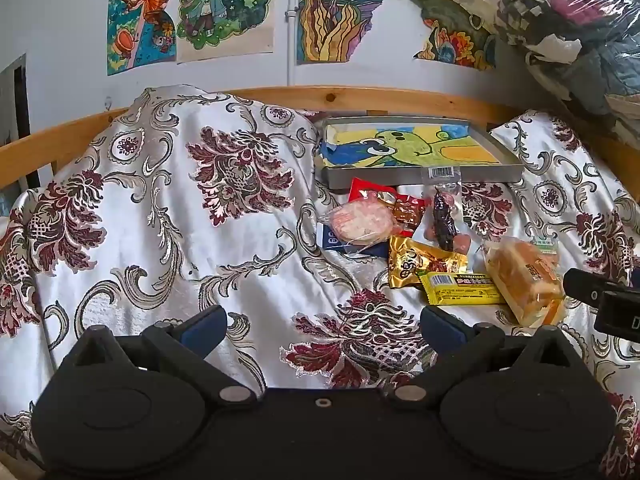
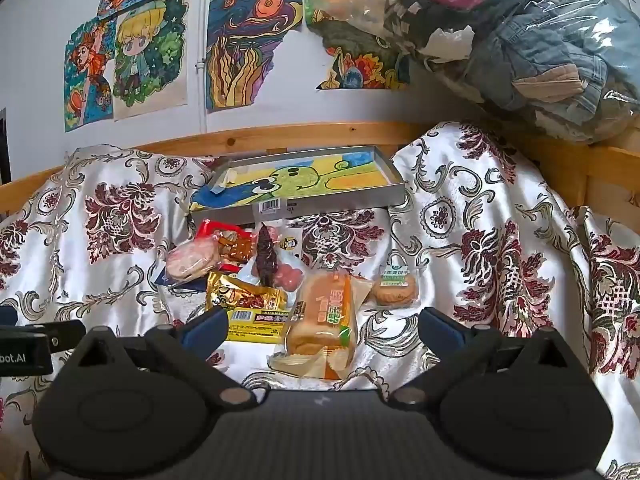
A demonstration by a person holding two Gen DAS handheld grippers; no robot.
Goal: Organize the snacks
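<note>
Patterned cloth (image 2: 480, 208): draped over the whole bed, rumpled, slippery-looking; bears everything below.

Tray (image 2: 396, 194): shallow grey box at the far middle, a drawing lining its floor, no snacks inside yet.

Bread loaf (image 2: 324, 320): wrapped, nearest item, lying just ahead of the right gripper (image 2: 322, 330).

Gold packet (image 2: 244, 300), yellow bar (image 2: 256, 326): left of the loaf, overlapping.

Clear packet with dark snack (image 2: 268, 258), pink round cake (image 2: 192, 264), red packet (image 2: 232, 242): heaped just near of the tray.

Small biscuit (image 2: 394, 290): alone, right of the loaf.

Right gripper: jaws spread wide, empty.

Left gripper (image 1: 322, 322): jaws wide, empty, over bare cloth left of the heap.

Risk: soft bread may crush under a hard squeeze; overlapping wrappers may drag neighbours; slick film may slip on the cloth.
</note>
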